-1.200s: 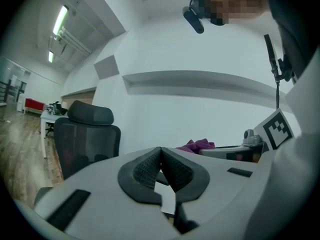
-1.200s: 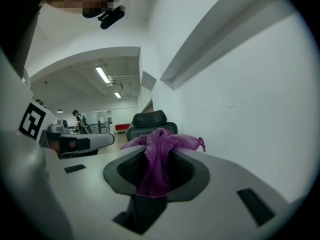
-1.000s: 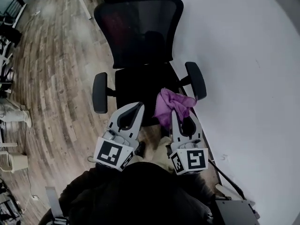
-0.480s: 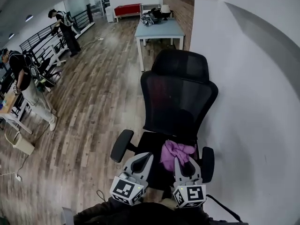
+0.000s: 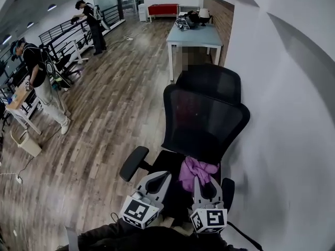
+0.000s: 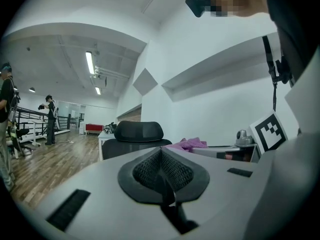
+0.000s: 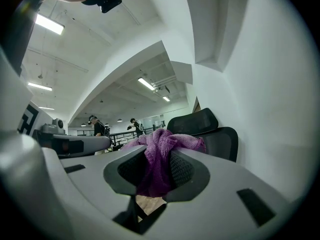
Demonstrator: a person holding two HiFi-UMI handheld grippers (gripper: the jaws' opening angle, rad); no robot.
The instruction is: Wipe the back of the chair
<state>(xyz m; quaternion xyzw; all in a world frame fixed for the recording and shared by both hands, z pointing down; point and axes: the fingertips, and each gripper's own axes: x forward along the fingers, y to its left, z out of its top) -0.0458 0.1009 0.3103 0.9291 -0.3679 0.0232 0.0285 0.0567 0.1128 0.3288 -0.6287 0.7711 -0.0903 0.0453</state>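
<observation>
I saw the chair (image 5: 204,116) with the wall (image 5: 293,129) close on its right and a table (image 5: 192,35) behind it. A person (image 5: 41,75) stood well left of the chair, a second person (image 5: 91,20) farther back. Before the chair, my left gripper (image 5: 164,175) sat left of my right gripper (image 5: 203,184), the cloth (image 5: 194,170) between the right one's jaws.

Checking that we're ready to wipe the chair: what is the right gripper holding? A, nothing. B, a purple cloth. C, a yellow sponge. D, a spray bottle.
B: the right gripper is closed on a purple cloth, which bunches up out of its jaws.
</observation>
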